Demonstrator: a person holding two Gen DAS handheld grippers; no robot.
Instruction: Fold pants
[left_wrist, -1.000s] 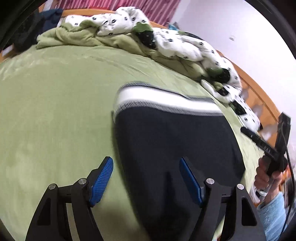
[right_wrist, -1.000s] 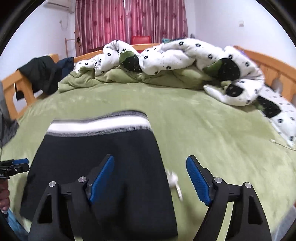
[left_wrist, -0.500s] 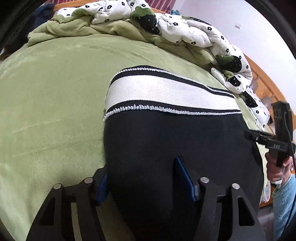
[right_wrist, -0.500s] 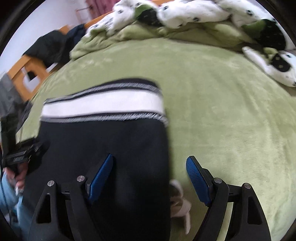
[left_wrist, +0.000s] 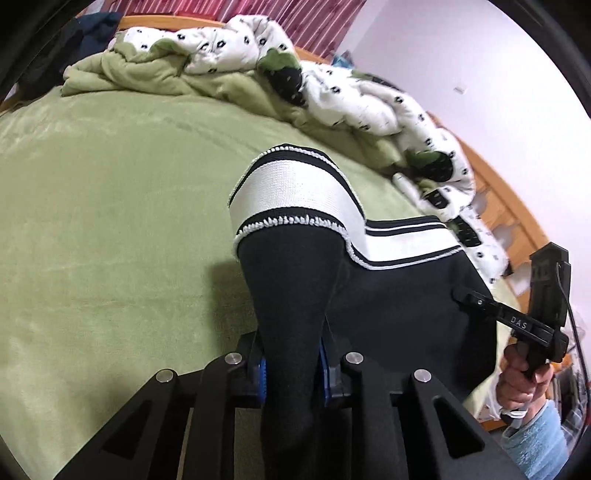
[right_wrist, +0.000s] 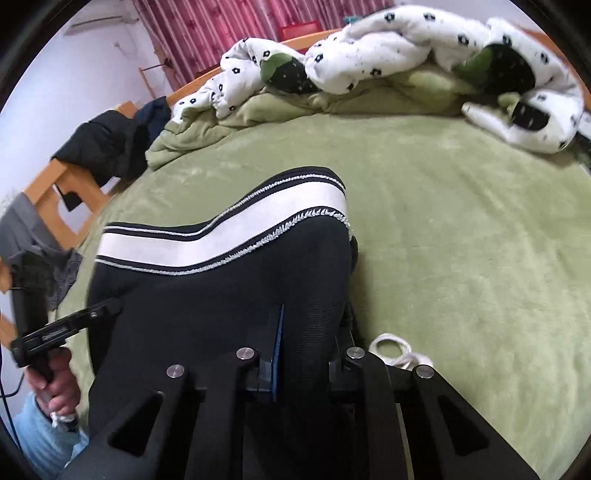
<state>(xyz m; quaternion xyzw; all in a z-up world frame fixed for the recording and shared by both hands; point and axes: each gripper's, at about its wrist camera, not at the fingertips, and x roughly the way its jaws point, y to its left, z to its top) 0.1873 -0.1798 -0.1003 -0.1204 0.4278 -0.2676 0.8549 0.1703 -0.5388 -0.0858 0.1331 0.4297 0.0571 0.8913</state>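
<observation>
Black pants (left_wrist: 388, 295) with a white and black striped waistband (left_wrist: 291, 195) lie on a green bed cover (left_wrist: 110, 221). My left gripper (left_wrist: 291, 369) is shut on the pants' left edge and lifts it into a ridge. My right gripper (right_wrist: 306, 365) is shut on the pants (right_wrist: 207, 295) at their right edge, raising that side too. The waistband (right_wrist: 229, 232) bends up toward the held side. Each gripper shows from the side in the other's view, the right one (left_wrist: 469, 295) and the left one (right_wrist: 107, 306). A white drawstring (right_wrist: 395, 347) lies beside my right gripper.
A rumpled white spotted duvet (right_wrist: 369, 55) and a green blanket (left_wrist: 147, 74) are heaped at the far end of the bed. A wooden bed frame (left_wrist: 498, 206) runs along the side. Dark clothes (right_wrist: 107, 147) hang over a wooden chair.
Both grippers have closed from open onto the pants' side edges and lifted them off the bed. The waistband, flat before, now arches up.
</observation>
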